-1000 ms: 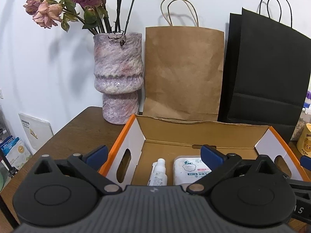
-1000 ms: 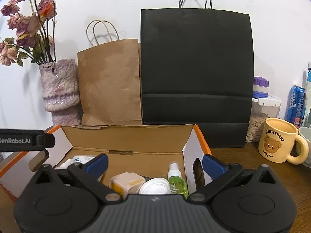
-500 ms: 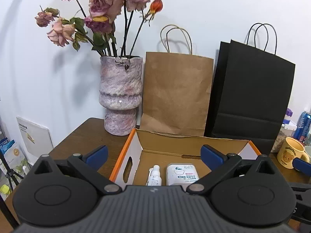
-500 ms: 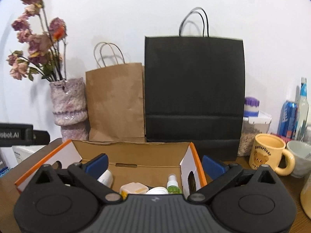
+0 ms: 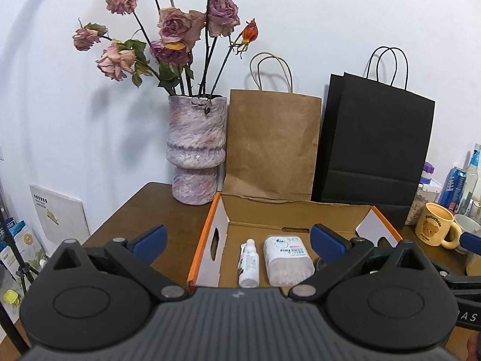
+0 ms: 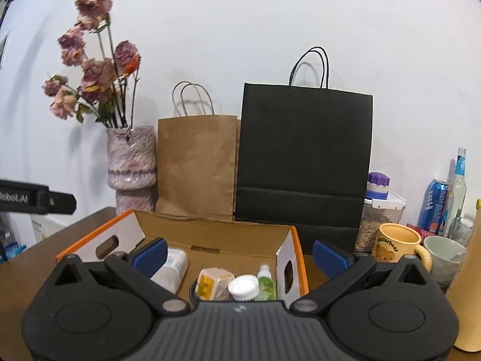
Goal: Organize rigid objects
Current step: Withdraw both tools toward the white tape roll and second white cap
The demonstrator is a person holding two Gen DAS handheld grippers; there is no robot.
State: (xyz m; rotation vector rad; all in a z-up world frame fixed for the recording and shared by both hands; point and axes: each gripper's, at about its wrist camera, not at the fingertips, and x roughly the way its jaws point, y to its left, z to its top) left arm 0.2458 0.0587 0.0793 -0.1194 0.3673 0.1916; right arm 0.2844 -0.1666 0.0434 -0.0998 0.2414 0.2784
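- Left gripper (image 5: 237, 236): jaws spread wide, nothing between them, held above the near edge of the cardboard box (image 5: 296, 207).
- Right gripper (image 6: 239, 251): jaws likewise wide apart and empty, held over the near right part of the same box (image 6: 210, 234).
- Box: open-topped, orange outer edges, white end flaps with hand-holes; it stands on the brown wooden table (image 5: 144, 207).
- Box contents, left part: a small white bottle (image 5: 249, 263) lies flat, just beside a white rectangular pack (image 5: 287, 258) with a printed label.
- Box contents, right part, in the right wrist view: a yellow-labelled container (image 6: 215, 282), a white round cap (image 6: 243, 287) and a green spray bottle (image 6: 266, 281) sit close together near the right end flap. The base under the white cap is hidden.
- Right of the box: a yellow bear mug (image 6: 396, 243) on the table, a pale cup (image 6: 445, 255) touching or just beside it.
- Behind the box: a mottled purple vase (image 5: 195, 147) with dried roses (image 5: 177, 27), a brown paper bag (image 5: 272, 141) and a black paper bag (image 5: 372, 147), all against the white wall.
- Far right: a clear lidded container (image 6: 378, 219) with a purple-topped jar (image 6: 378, 185) behind it, a blue can (image 6: 436, 201) and a clear bottle (image 6: 458, 186).
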